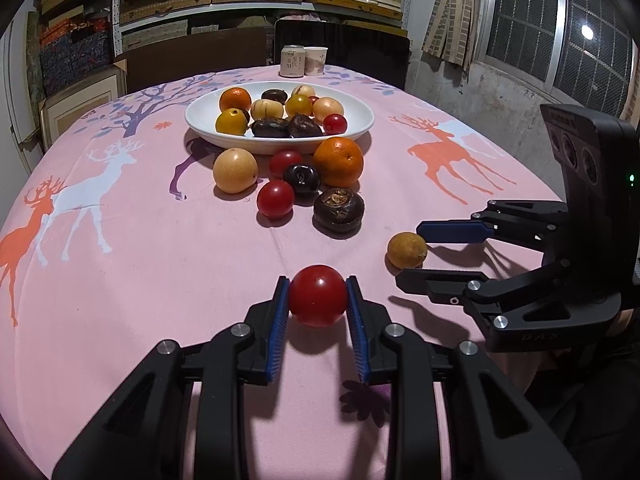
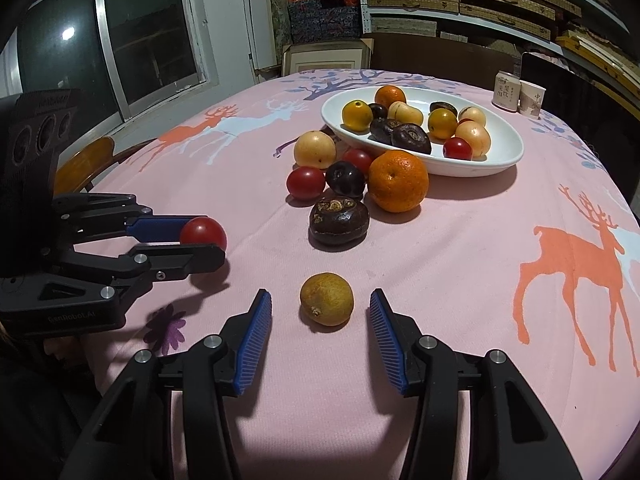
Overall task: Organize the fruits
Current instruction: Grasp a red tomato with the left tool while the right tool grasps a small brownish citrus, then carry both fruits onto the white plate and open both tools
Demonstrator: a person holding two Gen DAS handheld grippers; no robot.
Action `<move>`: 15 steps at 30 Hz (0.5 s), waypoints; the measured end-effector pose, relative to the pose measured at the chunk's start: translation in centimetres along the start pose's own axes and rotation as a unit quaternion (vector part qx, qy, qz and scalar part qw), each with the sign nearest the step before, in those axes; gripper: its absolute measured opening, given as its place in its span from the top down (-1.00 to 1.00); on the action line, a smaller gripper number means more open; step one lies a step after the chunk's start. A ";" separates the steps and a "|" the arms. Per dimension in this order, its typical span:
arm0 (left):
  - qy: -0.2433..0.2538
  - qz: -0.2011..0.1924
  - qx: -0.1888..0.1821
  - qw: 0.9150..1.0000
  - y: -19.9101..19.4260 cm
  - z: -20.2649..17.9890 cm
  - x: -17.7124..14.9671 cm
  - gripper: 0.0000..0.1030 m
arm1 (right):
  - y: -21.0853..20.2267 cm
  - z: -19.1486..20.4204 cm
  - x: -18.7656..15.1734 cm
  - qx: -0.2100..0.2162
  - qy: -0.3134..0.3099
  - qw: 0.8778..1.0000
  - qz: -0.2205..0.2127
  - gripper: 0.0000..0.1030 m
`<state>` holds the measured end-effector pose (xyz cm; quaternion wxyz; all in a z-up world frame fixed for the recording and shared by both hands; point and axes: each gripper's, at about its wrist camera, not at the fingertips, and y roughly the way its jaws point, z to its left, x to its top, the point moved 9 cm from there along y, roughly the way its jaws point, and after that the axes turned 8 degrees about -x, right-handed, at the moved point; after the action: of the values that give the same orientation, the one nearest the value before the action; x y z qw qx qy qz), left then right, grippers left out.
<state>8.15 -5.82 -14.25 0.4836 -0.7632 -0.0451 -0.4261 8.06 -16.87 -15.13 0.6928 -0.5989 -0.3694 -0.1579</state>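
Observation:
My left gripper (image 1: 318,298) is shut on a red cherry tomato (image 1: 318,301) and holds it just above the pink cloth; it also shows in the right wrist view (image 2: 208,242). My right gripper (image 2: 320,308) is open, with a small brown-yellow fruit (image 2: 327,299) lying on the cloth between its fingers, touching neither. In the left wrist view that fruit (image 1: 407,250) sits at the right gripper's tips (image 1: 410,252). A white oval dish (image 1: 200,114) holds several fruits. Loose fruits lie in front of it: an orange (image 1: 338,161), a pale yellow fruit (image 1: 235,170), tomatoes, dark fruits.
A can (image 1: 293,61) and a paper cup (image 1: 315,60) stand at the table's far edge. A dark chair back (image 1: 344,50) is behind them. Shelves with boxes line the back wall. A wooden chair (image 2: 86,164) stands by the window side.

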 end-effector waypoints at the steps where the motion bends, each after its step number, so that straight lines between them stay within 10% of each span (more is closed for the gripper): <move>1: 0.000 0.000 0.000 1.000 0.0 0.0 0.0 0.47 | 0.0 0.1 0.0 0.000 -0.002 1.000 -0.001 0.00; 15: -0.001 0.001 0.002 1.000 0.0 0.1 0.0 0.47 | 0.4 -0.4 0.0 0.004 0.017 1.000 0.008 0.47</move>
<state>8.22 -5.68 -14.26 0.4854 -0.7628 -0.0454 -0.4247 8.43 -17.13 -15.38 0.7029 -0.5961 -0.3531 -0.1609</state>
